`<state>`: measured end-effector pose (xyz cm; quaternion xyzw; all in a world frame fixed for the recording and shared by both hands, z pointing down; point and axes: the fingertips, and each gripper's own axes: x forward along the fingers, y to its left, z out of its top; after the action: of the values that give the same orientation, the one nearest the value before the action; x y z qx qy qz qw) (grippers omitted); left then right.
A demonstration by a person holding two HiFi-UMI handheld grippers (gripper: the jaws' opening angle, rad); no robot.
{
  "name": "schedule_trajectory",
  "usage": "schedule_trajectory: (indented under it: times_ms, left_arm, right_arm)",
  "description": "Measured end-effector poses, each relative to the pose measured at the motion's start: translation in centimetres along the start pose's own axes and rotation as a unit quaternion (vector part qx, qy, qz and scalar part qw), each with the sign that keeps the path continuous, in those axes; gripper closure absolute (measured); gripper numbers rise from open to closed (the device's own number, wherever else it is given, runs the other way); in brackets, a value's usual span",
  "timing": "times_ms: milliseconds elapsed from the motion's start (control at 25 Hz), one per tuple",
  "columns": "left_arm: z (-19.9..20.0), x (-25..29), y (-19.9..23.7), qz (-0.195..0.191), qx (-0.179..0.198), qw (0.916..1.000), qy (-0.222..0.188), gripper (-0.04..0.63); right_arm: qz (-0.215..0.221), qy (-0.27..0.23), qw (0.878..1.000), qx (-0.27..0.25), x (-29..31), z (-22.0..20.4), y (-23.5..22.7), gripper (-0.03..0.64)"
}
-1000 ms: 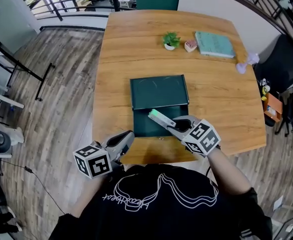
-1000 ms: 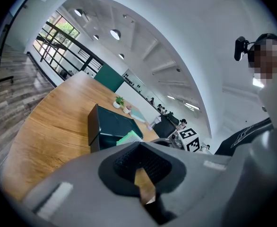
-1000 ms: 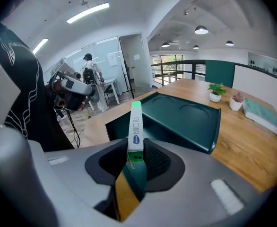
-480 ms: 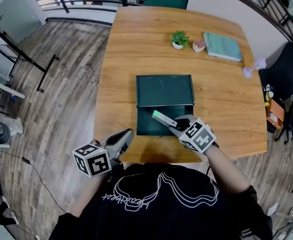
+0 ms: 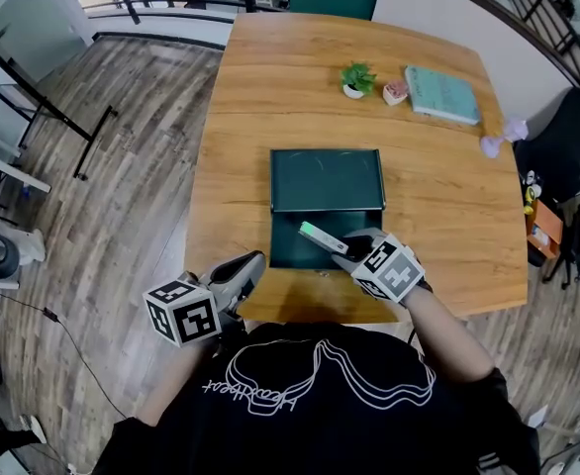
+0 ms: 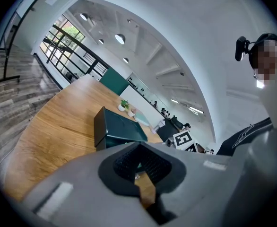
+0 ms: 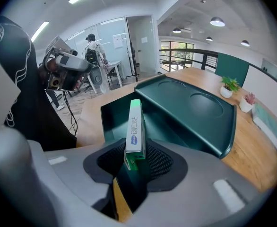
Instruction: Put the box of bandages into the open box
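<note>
My right gripper point(image 5: 341, 248) is shut on a slim white-and-green box of bandages point(image 5: 320, 236), which juts out over the near part of the open dark green box point(image 5: 292, 247). In the right gripper view the bandage box point(image 7: 134, 131) stands on edge between the jaws, above the box's hollow point(image 7: 112, 117). The lid point(image 5: 326, 179) lies flat beyond, hinged back. My left gripper point(image 5: 242, 268) hangs at the table's near edge, left of the green box, jaws closed with nothing in them; in its own view the green box point(image 6: 117, 129) is ahead.
At the far side of the wooden table point(image 5: 241, 97) stand a small potted plant point(image 5: 356, 78), a little pink pot point(image 5: 396, 91) and a teal book point(image 5: 443, 93). A lilac object point(image 5: 501, 140) sits at the right edge. Wooden floor lies to the left.
The right gripper with the bandage box has edged slightly left and nearer over the open box. The left gripper has barely moved.
</note>
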<state>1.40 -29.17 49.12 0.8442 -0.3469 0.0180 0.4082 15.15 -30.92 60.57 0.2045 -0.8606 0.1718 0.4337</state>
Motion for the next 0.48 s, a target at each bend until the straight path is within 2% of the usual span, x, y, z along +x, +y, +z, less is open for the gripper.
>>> schedule_trajectory:
  times_ms: [120,280,360,480]
  left_arm:
    - [0.0,0.2,-0.4,-0.003,0.004,0.9999,0.009,0.595]
    - [0.3,0.2,-1.2,-0.013,0.017,0.9996,0.018,0.595]
    - [0.6,0.1,-1.7,-0.017,0.023,0.9994,0.019,0.595]
    - [1.0,-0.2,-2.5,-0.024,0.033,0.9989,0.024,0.595]
  right_arm:
    - [0.007,-0.009,1.0,0.006,-0.3,0.3,0.3,0.397]
    - [0.0,-0.034,0.999,0.015,-1.5,1.1,0.5,0.342]
    - [0.0,-0.06,0.998,0.031,-2.5,1.9,0.6,0.311]
    - [0.004,-0.127,0.99,0.068,-4.7,3.9,1.2,0.239]
